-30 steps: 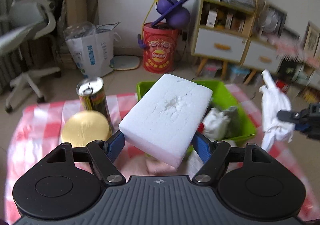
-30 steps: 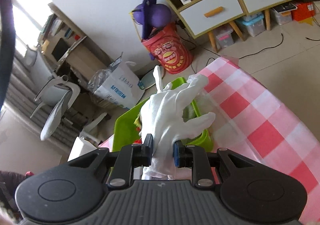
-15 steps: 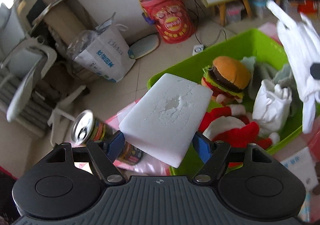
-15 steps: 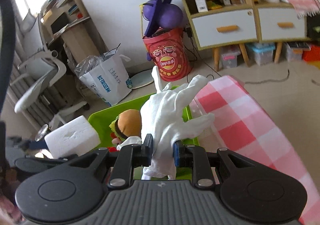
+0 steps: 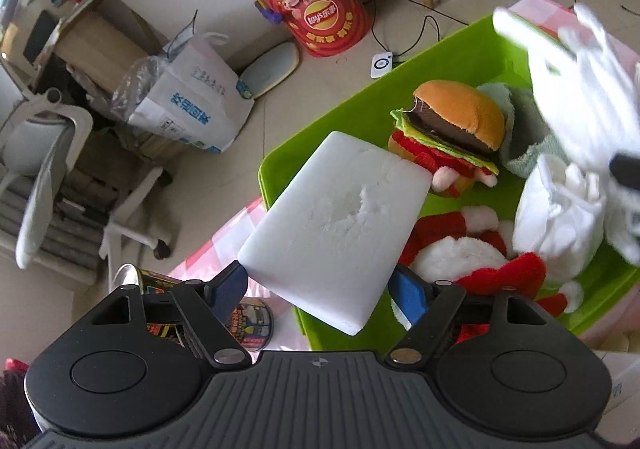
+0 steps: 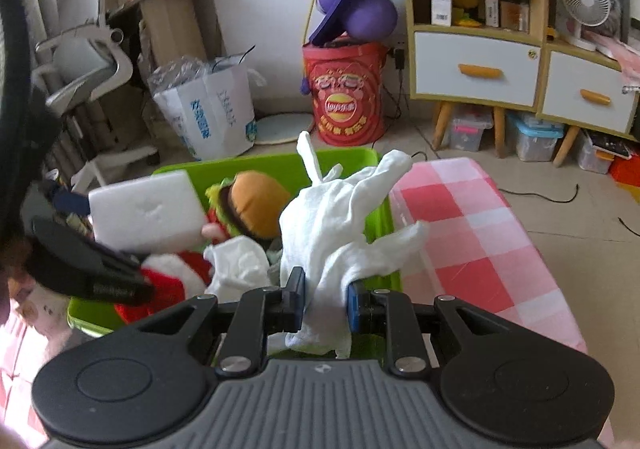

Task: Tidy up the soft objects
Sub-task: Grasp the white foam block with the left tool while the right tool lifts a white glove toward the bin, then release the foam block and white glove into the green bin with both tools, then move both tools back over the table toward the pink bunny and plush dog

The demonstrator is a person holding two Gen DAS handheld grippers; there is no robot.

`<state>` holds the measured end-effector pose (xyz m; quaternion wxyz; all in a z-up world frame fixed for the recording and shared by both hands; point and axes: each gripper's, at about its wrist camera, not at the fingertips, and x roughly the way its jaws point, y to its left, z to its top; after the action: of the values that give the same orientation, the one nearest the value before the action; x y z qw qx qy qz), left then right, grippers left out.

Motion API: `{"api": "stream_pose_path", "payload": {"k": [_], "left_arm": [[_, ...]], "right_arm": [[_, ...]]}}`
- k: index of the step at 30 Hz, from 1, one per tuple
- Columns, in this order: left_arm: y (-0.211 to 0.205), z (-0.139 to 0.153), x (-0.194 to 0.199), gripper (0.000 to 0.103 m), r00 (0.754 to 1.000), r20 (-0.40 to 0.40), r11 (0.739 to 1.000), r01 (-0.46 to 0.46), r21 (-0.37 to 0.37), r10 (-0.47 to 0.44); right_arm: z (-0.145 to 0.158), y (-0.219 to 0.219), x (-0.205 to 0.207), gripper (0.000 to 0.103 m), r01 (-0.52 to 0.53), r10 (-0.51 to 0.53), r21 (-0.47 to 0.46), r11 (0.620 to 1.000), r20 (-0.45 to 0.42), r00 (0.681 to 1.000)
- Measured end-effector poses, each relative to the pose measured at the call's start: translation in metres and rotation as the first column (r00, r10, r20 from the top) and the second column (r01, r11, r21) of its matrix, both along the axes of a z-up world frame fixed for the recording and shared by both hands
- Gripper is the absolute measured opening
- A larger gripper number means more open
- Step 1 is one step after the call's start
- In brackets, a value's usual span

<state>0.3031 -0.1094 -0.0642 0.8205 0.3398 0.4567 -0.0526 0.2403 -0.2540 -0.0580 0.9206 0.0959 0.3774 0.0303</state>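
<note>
My left gripper point(image 5: 316, 289) has a white foam block point(image 5: 336, 225) between its blue pads, tilted over the near left corner of the green bin point(image 5: 360, 97). Its jaws are opening, but the pads still touch the block's sides. In the bin lie a burger plush point(image 5: 456, 125), a red and white plush point(image 5: 472, 261) and a crumpled white cloth point(image 5: 560, 209). My right gripper point(image 6: 325, 303) is shut on a white glove point(image 6: 340, 225), which hangs over the bin's point(image 6: 272, 165) right half. The foam block point(image 6: 146, 207) shows at the left of the right wrist view.
The bin stands on a red and white checked cloth point(image 6: 460, 233). Drink cans point(image 5: 248, 321) stand left of the bin. Beyond on the floor are a red snack bucket point(image 6: 346, 93), a cardboard box point(image 6: 212, 109), an office chair point(image 5: 52, 169) and a drawer cabinet point(image 6: 476, 69).
Both grippers have come down and in over the green bin, rolling as they went. The foam block now hangs over the bin's corner, and the glove has closed in beside it.
</note>
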Motion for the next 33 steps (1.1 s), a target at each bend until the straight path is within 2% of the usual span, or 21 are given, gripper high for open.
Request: {"api": "stream_pose_path", "payload": {"k": [8,14,19,23,25,30,33], "left_arm": [[0.014,0.006,0.005,0.082,0.998,-0.039,0.995,-0.061,-0.084,0.058],[0.021,0.016,0.004,0.087,0.996,-0.053,0.988,-0.081,-0.133,0.075],[0.026,0.032,-0.001,0.089,0.995,-0.040,0.980,-0.097,-0.173,0.091],[0.033,0.048,-0.011,0.090,0.994,-0.024,0.971,-0.110,-0.214,0.108],[0.039,0.058,-0.020,0.090,0.993,-0.007,0.960,-0.114,-0.255,0.116],[0.059,0.078,-0.059,0.093,0.991,0.043,0.911,-0.095,-0.402,0.123],[0.069,0.085,-0.084,0.097,0.990,0.064,0.890,-0.087,-0.447,0.129]], "right_arm": [[-0.010,-0.003,-0.003,0.000,-0.002,0.002,0.011,1.000,-0.034,0.999],[-0.004,-0.018,-0.003,0.014,0.032,-0.024,0.123,0.992,-0.065,0.998],[0.009,-0.023,-0.009,0.036,0.036,-0.027,0.151,0.988,-0.060,0.998],[0.028,-0.024,-0.016,0.039,0.028,-0.021,0.143,0.989,-0.051,0.998],[0.038,-0.025,-0.022,0.042,0.025,-0.018,0.140,0.990,-0.049,0.999],[0.066,-0.031,-0.046,0.048,0.007,-0.003,0.161,0.987,-0.029,1.000],[0.079,-0.031,-0.065,0.057,0.004,-0.001,0.141,0.990,-0.023,1.000]]}}
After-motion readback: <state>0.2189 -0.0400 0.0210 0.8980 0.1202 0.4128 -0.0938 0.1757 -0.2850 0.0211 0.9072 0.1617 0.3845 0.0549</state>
